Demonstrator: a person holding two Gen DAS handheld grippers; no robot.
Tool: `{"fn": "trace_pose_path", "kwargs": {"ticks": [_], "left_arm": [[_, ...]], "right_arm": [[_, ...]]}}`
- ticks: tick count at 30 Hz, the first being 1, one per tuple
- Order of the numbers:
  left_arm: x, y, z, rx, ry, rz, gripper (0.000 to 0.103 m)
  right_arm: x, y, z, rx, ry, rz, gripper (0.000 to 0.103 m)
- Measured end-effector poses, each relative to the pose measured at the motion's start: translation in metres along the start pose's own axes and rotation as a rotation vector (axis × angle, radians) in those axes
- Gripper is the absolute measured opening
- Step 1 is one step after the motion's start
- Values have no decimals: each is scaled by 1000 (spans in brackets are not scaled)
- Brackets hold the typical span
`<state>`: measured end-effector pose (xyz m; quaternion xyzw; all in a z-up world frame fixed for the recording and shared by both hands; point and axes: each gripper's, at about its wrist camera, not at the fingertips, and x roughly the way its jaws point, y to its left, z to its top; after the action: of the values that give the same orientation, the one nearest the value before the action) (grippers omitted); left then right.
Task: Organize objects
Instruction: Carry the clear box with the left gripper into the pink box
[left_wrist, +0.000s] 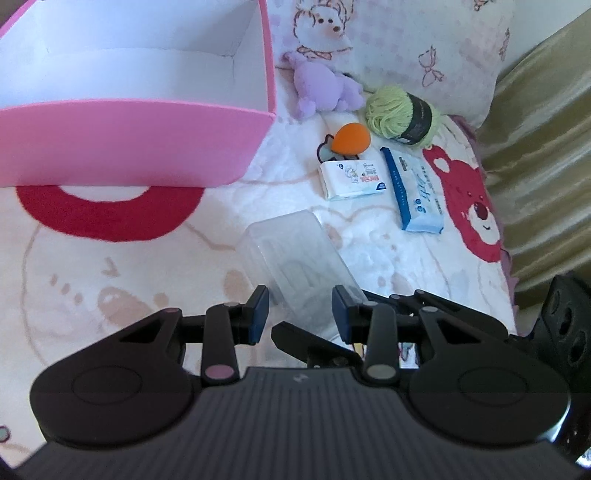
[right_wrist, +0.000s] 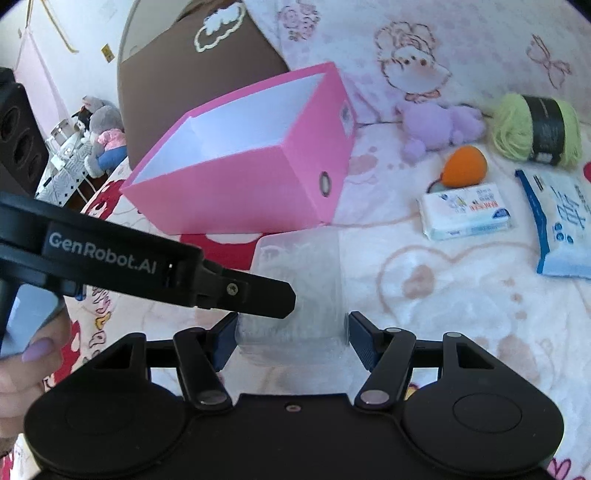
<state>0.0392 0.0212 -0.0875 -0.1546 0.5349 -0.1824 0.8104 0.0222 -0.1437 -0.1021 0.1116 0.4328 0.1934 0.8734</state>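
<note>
- Right gripper (right_wrist: 291, 339): jaws about half spread, both pads flat against the side walls of the clear box (right_wrist: 299, 266). It is pinching the box across its width.
- Left gripper (left_wrist: 300, 314): jaws narrow, closed on the near end of the same box. The right-wrist view shows one of its fingers lying across the box's left top edge. Pad contact is partly hidden, so the firmness of this grip is uncertain.
- Box position: between both grippers, above the blanket (left_wrist: 110, 277), just short of the pink bin (left_wrist: 129, 140). The bin's open top faces up and appears empty.
- Box appearance: rectangular, transparent, smooth, thin-walled plastic with rounded corners. Contents cannot be made out.
- Risk: the slick walls may slide out of the pads if either hand tilts or the grips pull in different directions.
- Risk: thin walls may flex under the squeeze, and the box could pop free or its lid could spring.
- Risk: the box may catch the bin's near wall and tip the bin on the soft blanket if carried too low.
- Beyond the box lie a tissue pack (left_wrist: 352, 181), wipes (left_wrist: 417, 192), an orange sponge (left_wrist: 351, 137), yarn (left_wrist: 400, 110) and a purple plush (left_wrist: 325, 86). All are well apart from the grippers and not yet sorted.
</note>
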Motion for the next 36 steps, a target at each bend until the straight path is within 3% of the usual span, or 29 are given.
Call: {"fn": "trace_pose_path", "kwargs": {"ticks": [12,23,32,36], "left_arm": [[-73,8,6,15,1,0,35],[-132,32,31,-1,1,6,35],[-182,30,78,56,31,130,35],[-199,21,102,127,-4,196,37]], "right_arm": [[-25,58,30,-38,53,13,69],[-29,111,63,-91,40,48,69],[-27,152,107,-117,30,96,69],[-25,167,131,-144,-10,82,68]]}}
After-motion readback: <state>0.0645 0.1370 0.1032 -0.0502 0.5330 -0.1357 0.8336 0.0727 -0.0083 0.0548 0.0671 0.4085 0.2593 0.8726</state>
